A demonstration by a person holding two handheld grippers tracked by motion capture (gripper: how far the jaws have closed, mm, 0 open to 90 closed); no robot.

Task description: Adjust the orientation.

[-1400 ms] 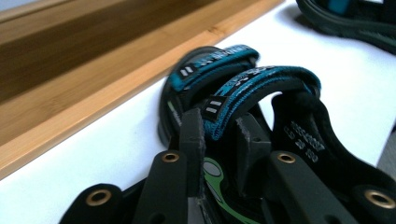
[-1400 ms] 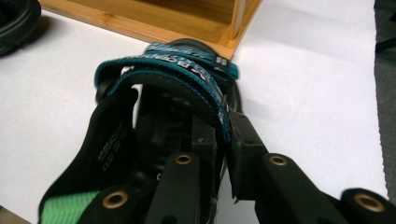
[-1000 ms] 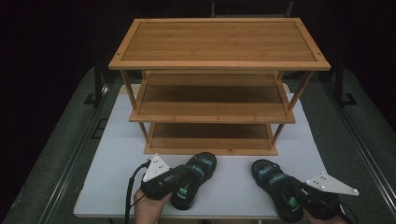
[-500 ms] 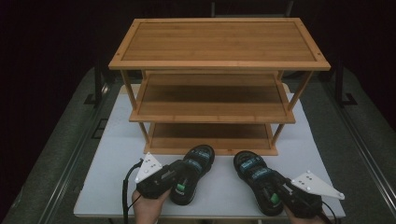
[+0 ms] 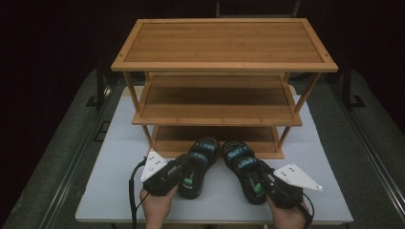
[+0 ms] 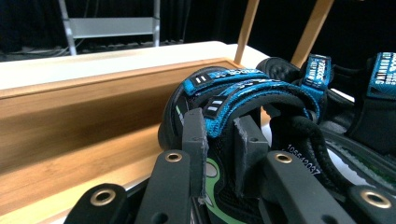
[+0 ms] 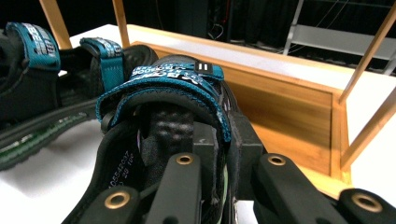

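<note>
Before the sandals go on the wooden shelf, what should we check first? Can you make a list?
1. Left gripper clamped on the left sandal: ok, jaws pinch its heel strap.
2. Right gripper clamped on the right sandal: ok, jaws pinch its heel strap.
3. Toes point at the shelf rack: ok, both face the bottom shelf.
4. Bottom shelf free: ok, the visible wood is bare.
5. Sandals apart: cannot tell, the toes sit very close together.
6. Soles lifted over the shelf's front lip: cannot tell.
</note>
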